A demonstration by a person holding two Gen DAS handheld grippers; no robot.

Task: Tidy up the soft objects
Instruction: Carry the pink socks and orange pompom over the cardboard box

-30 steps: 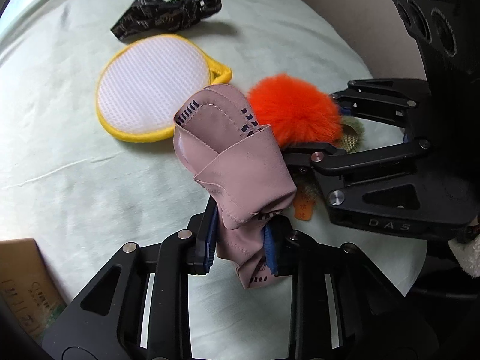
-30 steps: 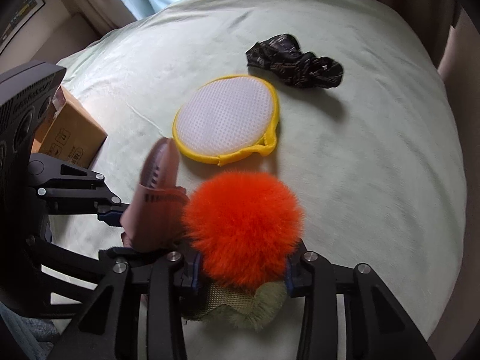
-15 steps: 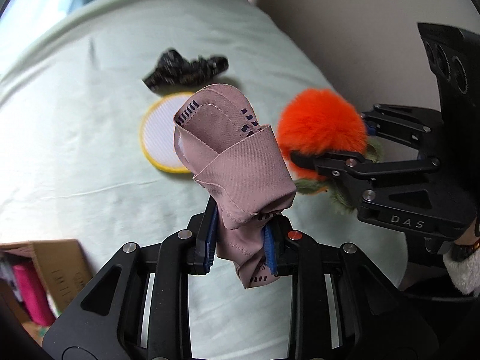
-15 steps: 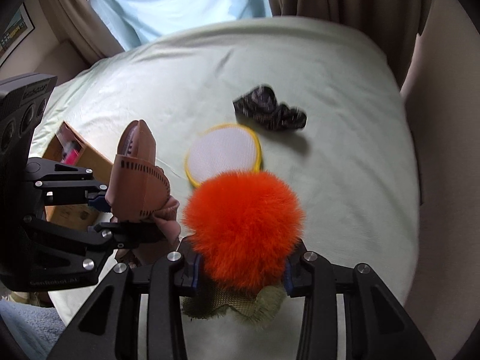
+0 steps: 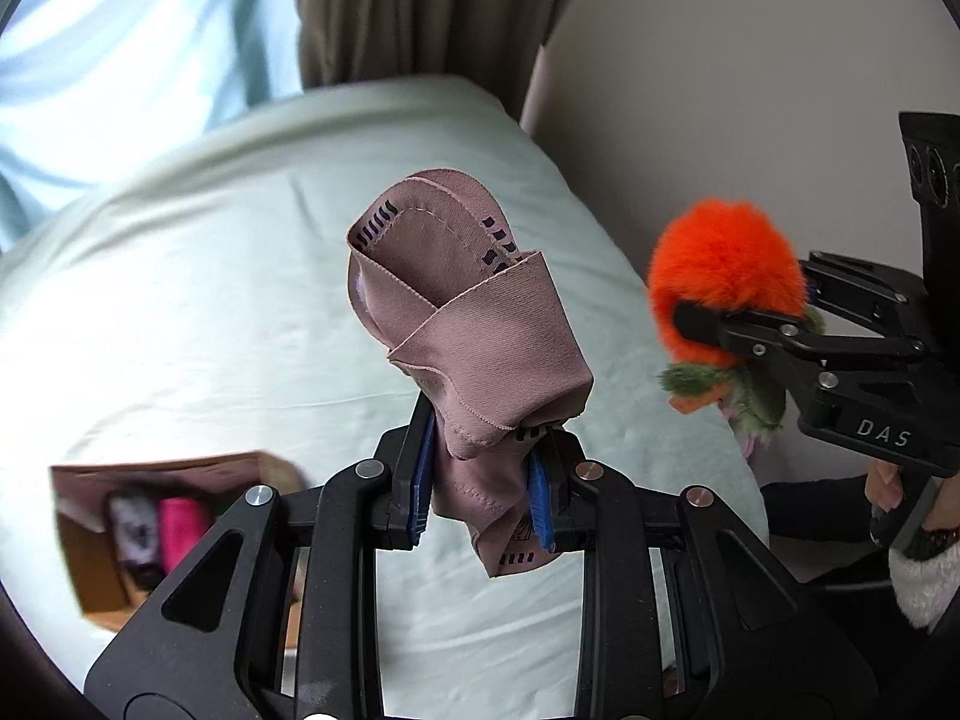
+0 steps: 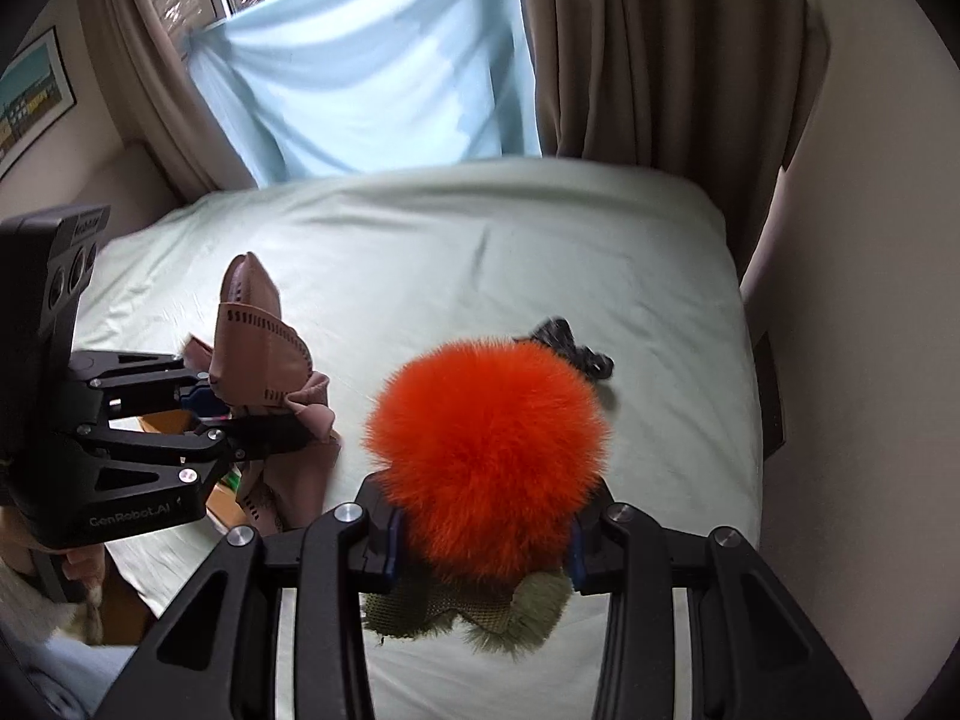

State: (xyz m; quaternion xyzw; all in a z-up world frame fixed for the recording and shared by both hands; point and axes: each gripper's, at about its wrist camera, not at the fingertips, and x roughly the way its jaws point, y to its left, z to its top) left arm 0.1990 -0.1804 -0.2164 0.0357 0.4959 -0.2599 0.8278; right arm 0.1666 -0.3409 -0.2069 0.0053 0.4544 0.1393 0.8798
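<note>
My left gripper (image 5: 480,489) is shut on a folded dusty-pink sock (image 5: 468,324) with dark grip marks, held high above the pale green bed (image 5: 180,300). From the right wrist view the same sock (image 6: 264,354) and left gripper (image 6: 219,417) sit at the left. My right gripper (image 6: 483,546) is shut on a fluffy orange pom-pom (image 6: 486,450) with a green fringed base (image 6: 474,612). In the left wrist view that pom-pom (image 5: 726,276) hangs at the right in the right gripper (image 5: 750,312). A black patterned cloth (image 6: 576,348) lies on the bed behind the pom-pom, partly hidden.
An open cardboard box (image 5: 162,528) with a pink item inside rests at the bed's left edge. Brown curtains (image 6: 630,48) and a light blue sheet (image 6: 372,72) hang at the window behind the bed. A wall (image 5: 750,90) stands to the right. A person's hand (image 5: 888,480) holds the right gripper.
Both grippers have risen well above the bed with the sock and the pom-pom still gripped. The bed looks farther away, and the yellow-rimmed pad has dropped out of sight behind the held things.
</note>
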